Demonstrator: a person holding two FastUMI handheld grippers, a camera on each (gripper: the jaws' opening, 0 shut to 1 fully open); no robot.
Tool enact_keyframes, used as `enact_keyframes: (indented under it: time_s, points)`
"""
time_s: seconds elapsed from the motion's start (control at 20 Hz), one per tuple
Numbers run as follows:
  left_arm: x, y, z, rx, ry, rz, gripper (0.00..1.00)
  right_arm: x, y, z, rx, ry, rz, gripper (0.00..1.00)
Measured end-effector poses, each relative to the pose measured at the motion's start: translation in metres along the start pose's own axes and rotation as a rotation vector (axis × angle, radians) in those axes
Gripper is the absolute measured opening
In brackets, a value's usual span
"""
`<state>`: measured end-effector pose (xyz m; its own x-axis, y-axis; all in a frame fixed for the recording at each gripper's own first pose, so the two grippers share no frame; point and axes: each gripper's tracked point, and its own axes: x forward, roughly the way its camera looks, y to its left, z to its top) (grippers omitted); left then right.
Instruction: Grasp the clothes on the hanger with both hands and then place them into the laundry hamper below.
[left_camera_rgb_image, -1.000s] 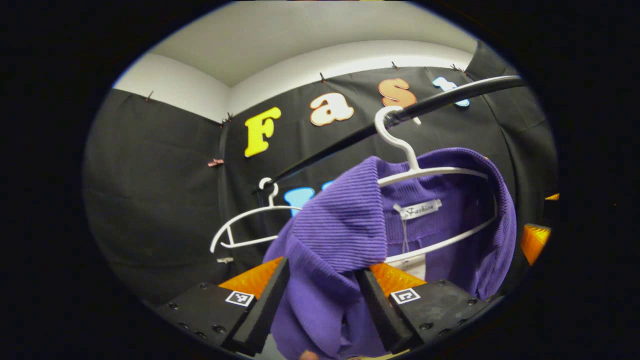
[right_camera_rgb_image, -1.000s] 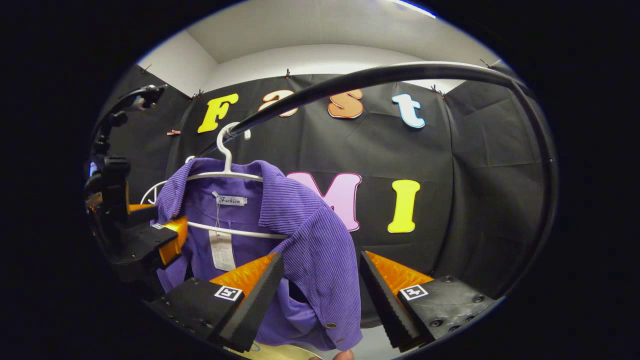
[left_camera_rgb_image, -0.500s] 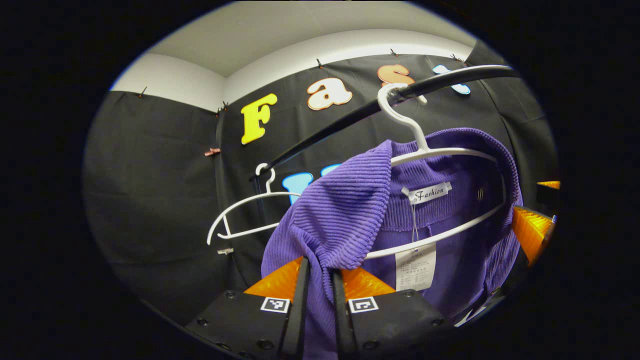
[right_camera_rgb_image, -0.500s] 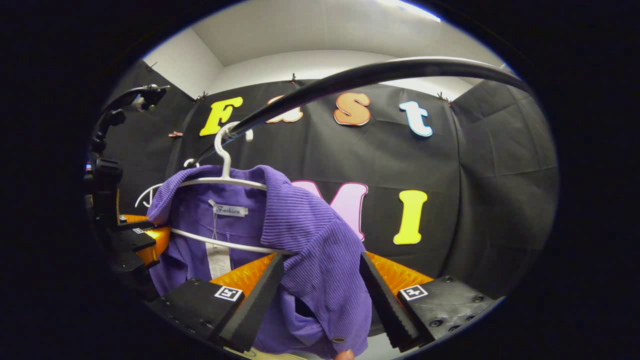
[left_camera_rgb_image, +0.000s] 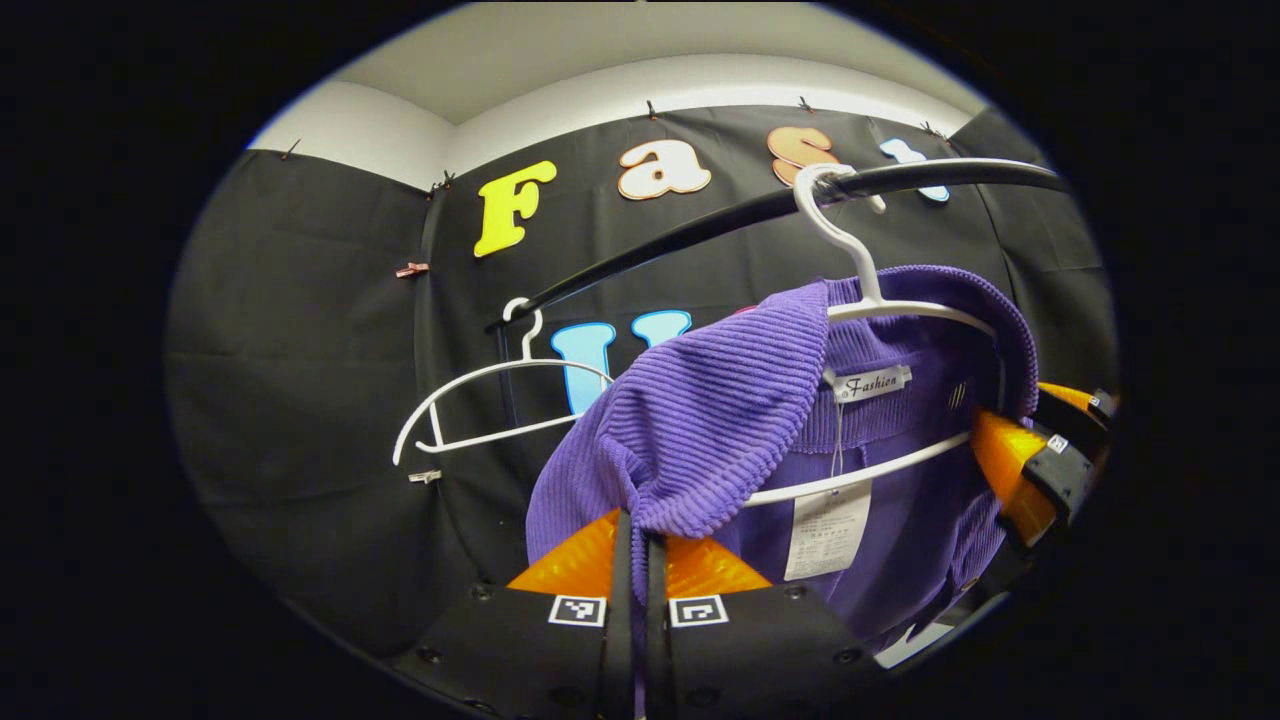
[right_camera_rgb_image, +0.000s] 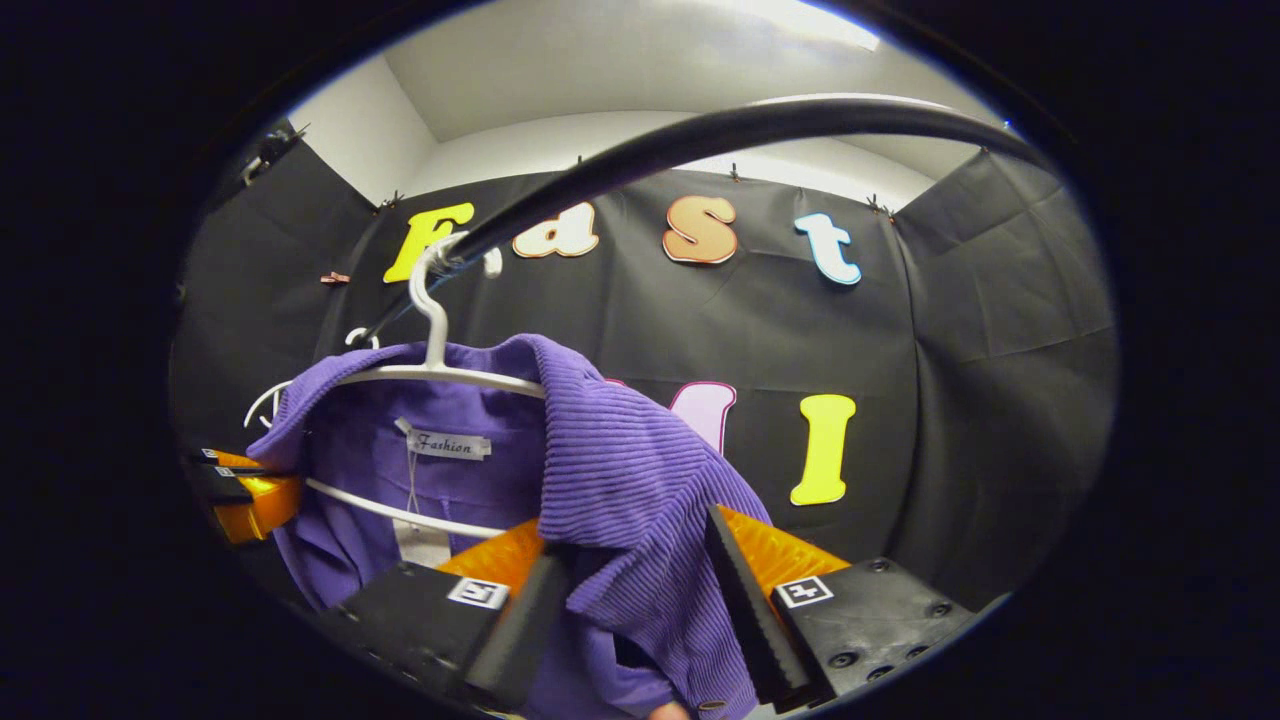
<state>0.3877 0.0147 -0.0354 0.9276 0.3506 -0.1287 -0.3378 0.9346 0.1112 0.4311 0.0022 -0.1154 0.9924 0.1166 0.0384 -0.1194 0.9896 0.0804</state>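
L gripper (left_camera_rgb_image: 634, 560) pinches purple top (left_camera_rgb_image: 700, 430); R gripper (right_camera_rgb_image: 625, 590) – astride.

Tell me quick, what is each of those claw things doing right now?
Left gripper: closed, pinching the purple ribbed knit garment.
Right gripper: open, its fingers either side of the garment's other shoulder.

Ribbed purple cloth jacket (left_camera_rgb_image: 700, 420); glossy plastic hanger (left_camera_rgb_image: 880, 300)

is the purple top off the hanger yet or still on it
Still on. The purple top drapes over the white hanger, whose hook sits on the black rail. The left gripper is shut on its shoulder.
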Motion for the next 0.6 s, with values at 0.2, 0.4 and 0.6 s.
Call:
enact_keyframes:
  time_s: [0.2, 0.4, 0.6]
  points:
    - [-0.001, 0.002, 0.001, 0.039, -0.012, 0.036, 0.09, -0.002, -0.001, -0.002, -0.009, 0.004, 0.057, 0.22]
    - [-0.005, 0.012, 0.008, 0.012, -0.013, 0.028, 0.06, 0.004, -0.022, 0.016, -0.089, -0.053, 0.047, 0.04]
    - [-0.002, 0.014, 0.008, -0.01, 0.006, -0.015, 0.06, -0.004, -0.049, 0.04, -0.18, -0.135, -0.042, 0.04]
